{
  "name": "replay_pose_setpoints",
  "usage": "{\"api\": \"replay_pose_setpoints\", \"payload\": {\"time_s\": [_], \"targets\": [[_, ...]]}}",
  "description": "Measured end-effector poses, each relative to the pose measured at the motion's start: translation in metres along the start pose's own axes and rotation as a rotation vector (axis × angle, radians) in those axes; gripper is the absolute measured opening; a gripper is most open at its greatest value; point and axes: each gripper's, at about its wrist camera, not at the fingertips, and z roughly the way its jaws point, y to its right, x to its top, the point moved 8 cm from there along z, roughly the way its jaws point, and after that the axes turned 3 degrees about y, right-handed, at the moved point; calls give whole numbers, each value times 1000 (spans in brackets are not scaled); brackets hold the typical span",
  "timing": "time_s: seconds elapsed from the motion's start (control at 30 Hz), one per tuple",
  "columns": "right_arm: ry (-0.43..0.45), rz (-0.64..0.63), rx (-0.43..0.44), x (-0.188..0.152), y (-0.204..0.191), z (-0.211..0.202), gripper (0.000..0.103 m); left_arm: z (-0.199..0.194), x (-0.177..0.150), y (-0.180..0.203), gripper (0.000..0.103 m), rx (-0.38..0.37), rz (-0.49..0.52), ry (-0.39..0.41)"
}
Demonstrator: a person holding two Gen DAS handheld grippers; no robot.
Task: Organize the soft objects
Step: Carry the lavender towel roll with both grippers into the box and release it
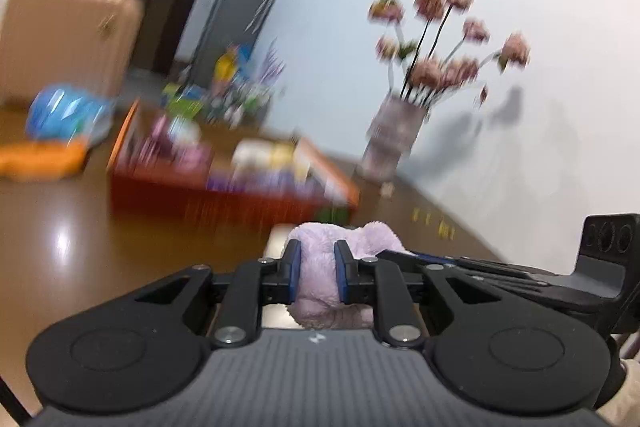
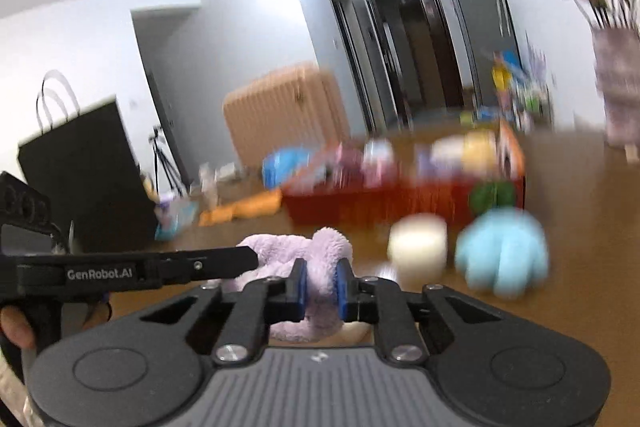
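Toy: one soft purple plush toy (image 1: 320, 269) sits low in the middle, held up over the brown table (image 1: 72, 227)
Left gripper (image 1: 317, 275): its two blue pads squeeze one part of the purple toy
Right gripper (image 2: 321, 285): its two blue pads squeeze another part of the same toy, so both hands hold it at once
Which way: the toy sticks out straight ahead of each gripper and seems to stretch sideways from one gripper to the other, so neither hand looks nearer
Box: one red box (image 2: 400, 205) with an orange rim lies ahead, past the toy, well apart from it, and looks like the place to put it
In the box: some soft things, too blurry to count
Other toys: one light blue plush toy (image 2: 502, 255) and one cream round thing (image 2: 418, 247) lie on the table between the grippers and the box, to the right
Also there: one vase of pink flowers (image 1: 394, 135) by the wall, one tan suitcase (image 1: 68, 35) far back
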Motion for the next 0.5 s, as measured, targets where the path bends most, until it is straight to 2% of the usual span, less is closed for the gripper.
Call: {"api": "replay_pose_setpoints", "payload": {"time_s": [0.1,0.17,0.23,0.33,0.43,0.5], "targets": [[9,-13,-13,50,29,44,15,56,53,-17,18,-9,-16,-9],[-18,28,-19,78,55,82,15,102,79,-35,18,21,-19,-37],[-66,74,-30,97,85,127,15,149,93,-58,18,54,-60,-97],[-161,109,-75,103,123,189,15,206,95,-89,18,118,-84,-160],[-248,39,-141,90,142,236,15,249,80,-110,18,197,-38,-245],[-327,-3,-177,74,144,256,21,265,67,-120,20,230,-19,-311]]}}
